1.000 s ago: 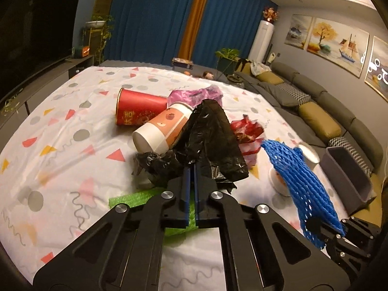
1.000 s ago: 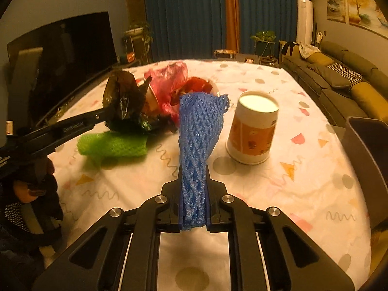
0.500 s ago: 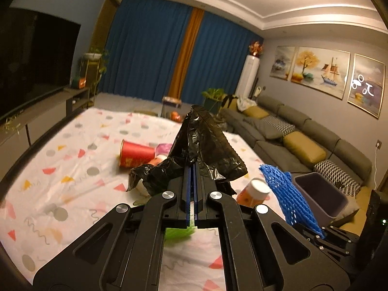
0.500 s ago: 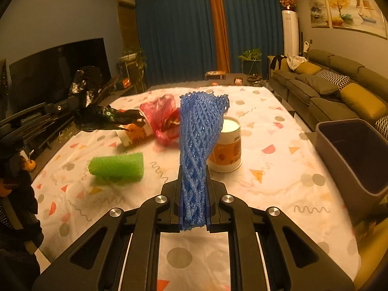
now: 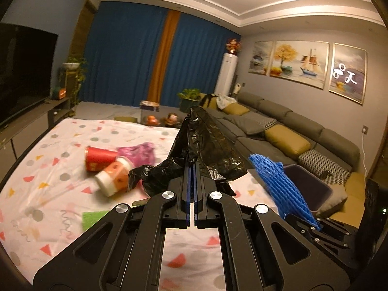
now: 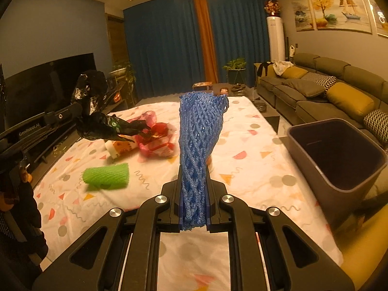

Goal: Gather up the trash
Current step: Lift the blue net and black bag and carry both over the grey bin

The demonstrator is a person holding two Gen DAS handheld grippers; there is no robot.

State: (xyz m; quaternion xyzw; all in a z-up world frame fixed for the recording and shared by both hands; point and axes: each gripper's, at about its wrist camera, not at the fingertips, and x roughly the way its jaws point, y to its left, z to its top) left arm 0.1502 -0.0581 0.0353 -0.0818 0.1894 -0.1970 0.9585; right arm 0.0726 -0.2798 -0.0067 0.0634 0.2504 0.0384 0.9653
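My left gripper (image 5: 193,169) is shut on a crumpled black plastic bag (image 5: 206,150), held up above the patterned table (image 5: 48,160). In the right wrist view that bag (image 6: 97,121) hangs at the left, off the table. My right gripper (image 6: 193,179) is shut on a blue foam net sleeve (image 6: 198,140) that stands upright; in the left wrist view this sleeve (image 5: 278,184) shows at the right. On the table lie a red paper cup (image 5: 99,161), an orange-and-white cup (image 5: 112,178), a pink bag (image 5: 138,154), a red-and-pink wrapper (image 6: 157,143) and a green foam net (image 6: 106,175).
A dark grey bin (image 6: 339,155) stands open at the table's right edge, in front of a grey sofa (image 6: 327,92) with yellow cushions. A TV (image 6: 43,89) and its low cabinet run along the left. Blue curtains close the far wall.
Both grippers have risen and tilted up, lifting the black bag and the blue net off the table. The room's walls and ceiling fill more of both views, and the bin has come into fuller view.
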